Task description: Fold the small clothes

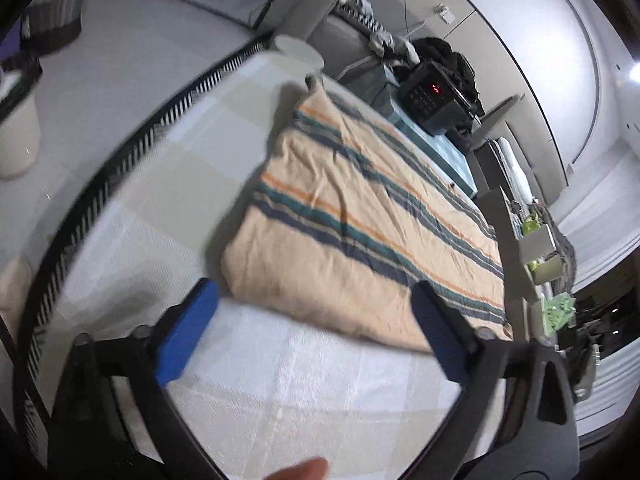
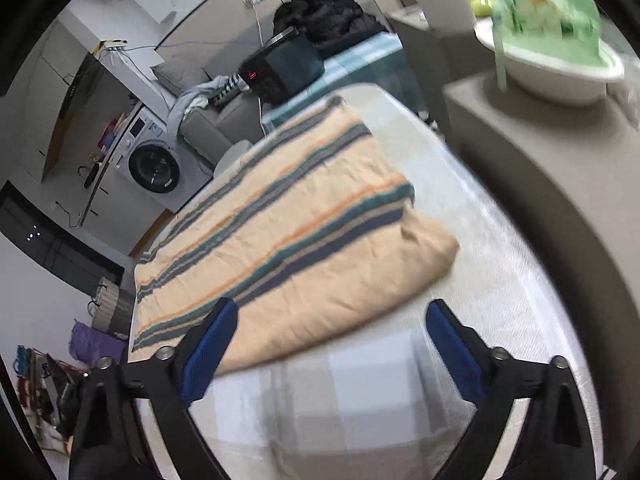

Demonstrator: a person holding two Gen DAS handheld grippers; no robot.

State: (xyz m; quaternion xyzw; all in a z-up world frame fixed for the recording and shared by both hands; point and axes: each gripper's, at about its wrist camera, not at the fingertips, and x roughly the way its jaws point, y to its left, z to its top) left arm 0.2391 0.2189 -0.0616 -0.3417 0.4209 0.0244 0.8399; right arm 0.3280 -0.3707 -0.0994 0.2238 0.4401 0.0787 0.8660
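Observation:
A folded peach cloth with blue, teal and orange stripes (image 1: 360,220) lies flat on the white table (image 1: 300,392). In the left wrist view my left gripper (image 1: 316,300) hangs over the cloth's near edge, open, its blue pads (image 1: 188,332) wide apart with nothing gripped. In the right wrist view the same cloth (image 2: 288,232) fills the middle of the table (image 2: 360,400). My right gripper (image 2: 332,320) stands open above the near edge, its blue pads (image 2: 208,352) clear of the fabric. A fingertip (image 1: 304,470) shows at the bottom of the left wrist view.
A black appliance with a red display (image 1: 432,98) (image 2: 280,70) sits beyond the table. A grey cabinet (image 2: 560,200) carrying a white bowl with a green bag (image 2: 552,52) stands close on the right. A washing machine (image 2: 154,164) and a dark pile of clothes (image 2: 324,12) lie farther back.

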